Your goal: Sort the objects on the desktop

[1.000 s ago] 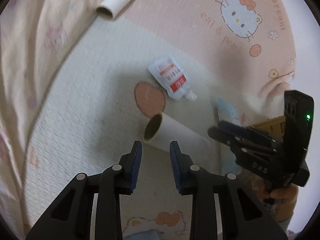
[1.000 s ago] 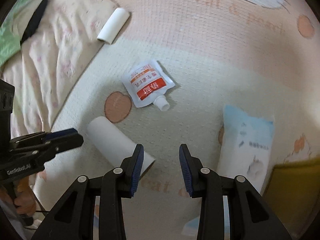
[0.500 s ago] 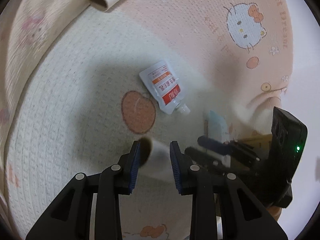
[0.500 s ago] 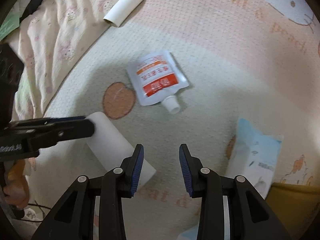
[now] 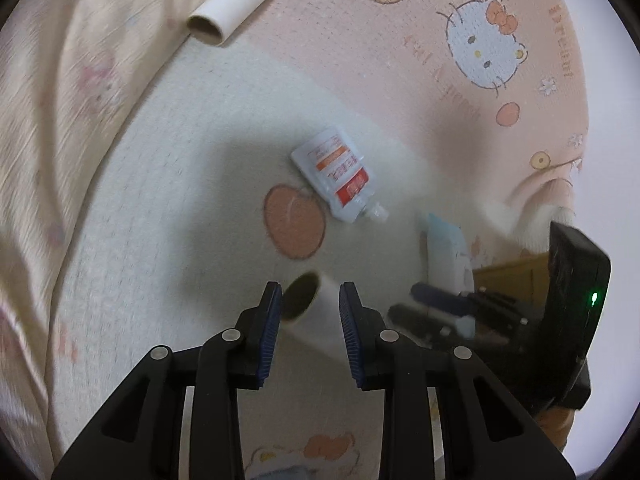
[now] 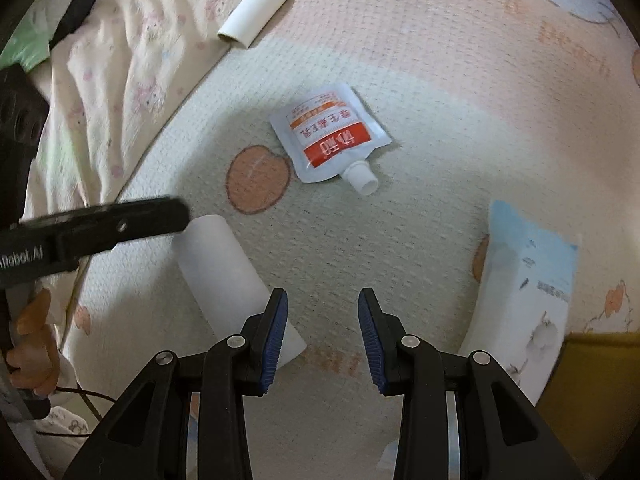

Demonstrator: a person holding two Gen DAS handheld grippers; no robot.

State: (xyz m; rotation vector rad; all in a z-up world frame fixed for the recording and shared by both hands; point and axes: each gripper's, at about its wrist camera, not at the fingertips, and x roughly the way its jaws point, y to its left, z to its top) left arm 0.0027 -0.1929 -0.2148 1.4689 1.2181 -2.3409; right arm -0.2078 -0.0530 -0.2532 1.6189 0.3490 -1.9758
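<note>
A white cardboard tube (image 5: 316,308) lies on the mat; its open end sits between the open jaws of my left gripper (image 5: 310,300), not clamped. The same tube (image 6: 224,276) shows in the right wrist view, with the left gripper (image 6: 176,216) at its far end. My right gripper (image 6: 322,320) is open and empty, just right of the tube's near end. A white and red spout pouch (image 6: 332,140) lies ahead on the mat, and it also shows in the left wrist view (image 5: 336,178). A second tube (image 6: 256,12) lies far left by the blanket.
A pale blue and white packet (image 6: 528,280) lies at the right, next to a yellow box (image 6: 592,392). A crumpled floral blanket (image 6: 120,60) borders the mat on the left. The mat (image 6: 440,60) has cartoon cat prints.
My left gripper has moved forward, so the tube's open end now sits between its jaws. My right gripper has moved closer to the mat; the pouch looks larger.
</note>
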